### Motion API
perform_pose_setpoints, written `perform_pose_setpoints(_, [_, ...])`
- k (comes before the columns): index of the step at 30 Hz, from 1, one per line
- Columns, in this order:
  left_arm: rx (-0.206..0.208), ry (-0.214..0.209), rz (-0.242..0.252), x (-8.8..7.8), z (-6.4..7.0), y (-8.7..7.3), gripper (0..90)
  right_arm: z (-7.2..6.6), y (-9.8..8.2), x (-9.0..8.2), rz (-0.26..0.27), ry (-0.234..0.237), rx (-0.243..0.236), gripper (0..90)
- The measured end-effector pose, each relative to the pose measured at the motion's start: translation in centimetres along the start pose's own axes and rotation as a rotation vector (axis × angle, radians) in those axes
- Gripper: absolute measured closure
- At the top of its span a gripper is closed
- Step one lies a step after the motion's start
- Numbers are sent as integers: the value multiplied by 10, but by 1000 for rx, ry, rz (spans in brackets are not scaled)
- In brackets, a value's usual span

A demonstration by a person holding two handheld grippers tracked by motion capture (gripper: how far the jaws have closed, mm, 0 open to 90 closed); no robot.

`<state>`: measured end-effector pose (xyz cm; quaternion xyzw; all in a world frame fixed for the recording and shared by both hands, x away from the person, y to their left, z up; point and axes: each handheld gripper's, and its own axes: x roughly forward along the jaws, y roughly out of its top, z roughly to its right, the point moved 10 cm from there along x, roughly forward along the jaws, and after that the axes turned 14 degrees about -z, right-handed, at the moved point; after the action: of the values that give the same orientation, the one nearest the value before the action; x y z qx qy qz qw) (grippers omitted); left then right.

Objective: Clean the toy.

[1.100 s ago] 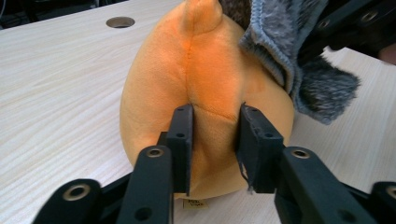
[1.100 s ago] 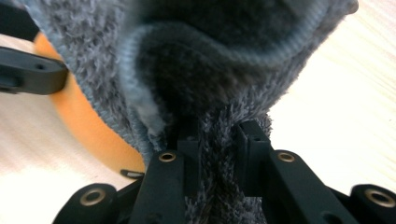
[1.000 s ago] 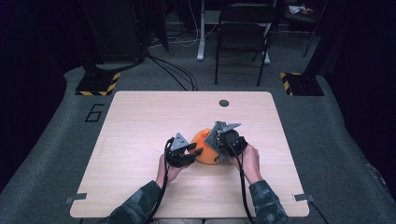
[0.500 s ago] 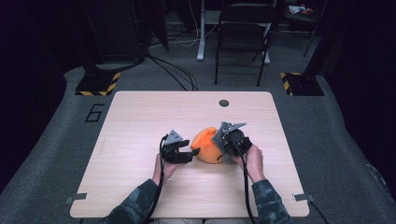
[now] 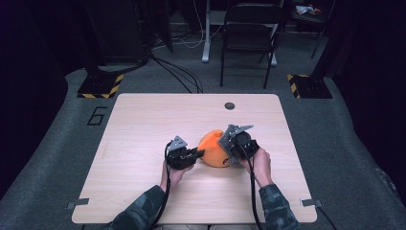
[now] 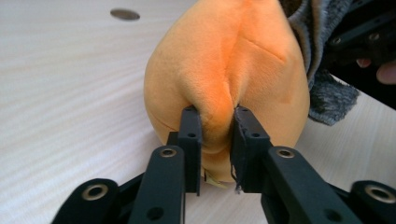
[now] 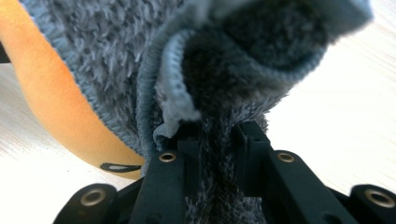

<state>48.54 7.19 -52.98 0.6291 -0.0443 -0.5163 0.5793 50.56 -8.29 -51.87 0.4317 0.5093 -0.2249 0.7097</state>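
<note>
An orange plush toy (image 5: 213, 148) lies on the wooden table (image 5: 143, 124), with a grey fuzzy cloth (image 7: 116, 56) wrapped over its right side. My left gripper (image 6: 215, 121) has just been closing and now pinches a fold of the orange plush (image 6: 224, 70) between its jaws. In the high view, the left gripper (image 5: 198, 153) reaches the toy from the left. My right gripper (image 7: 217, 135) is shut on a bunched strip of the grey cloth, and it sits at the toy's right side (image 5: 229, 153). The cloth (image 6: 327, 88) hangs off the plush.
A small round dark disc (image 5: 230, 105) is set in the table near its far edge. Behind the table stand a black chair (image 5: 249, 28) and stand bases with yellow-black tape (image 5: 100, 86). Cables run across the grey floor.
The left gripper's jaws have drawn together on the plush's left side. Both hands have stayed almost where they were, and the toy has hardly shifted.
</note>
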Motion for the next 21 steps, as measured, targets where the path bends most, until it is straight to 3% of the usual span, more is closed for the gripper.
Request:
perform_pose_setpoints(3, [47, 30, 16, -6, 4, 7, 786, 5, 1, -9, -1, 15, 20, 746])
perform_pose_setpoints(5, [105, 53, 25, -13, 7, 14, 789, 7, 2, -17, 9, 19, 31, 746])
perform_pose_setpoints(9, [180, 86, 37, -23, 15, 23, 790, 6, 9, -38, 63, 40, 40, 746])
perform_pose_setpoints(14, [224, 76, 17, -22, 25, 22, 786, -14, 21, -67, 142, 67, 6, 745])
perform_pose_setpoints(16, [240, 65, 15, -21, 32, 22, 785, -26, 25, -73, 157, 57, -35, 745])
perform_pose_setpoints(18, [258, 54, 10, -20, 38, 21, 785, -39, 27, -75, 157, 53, -75, 746])
perform_pose_setpoints(21, [284, 51, 1, -17, 45, 18, 789, -49, 27, -70, 131, 10, -120, 748])
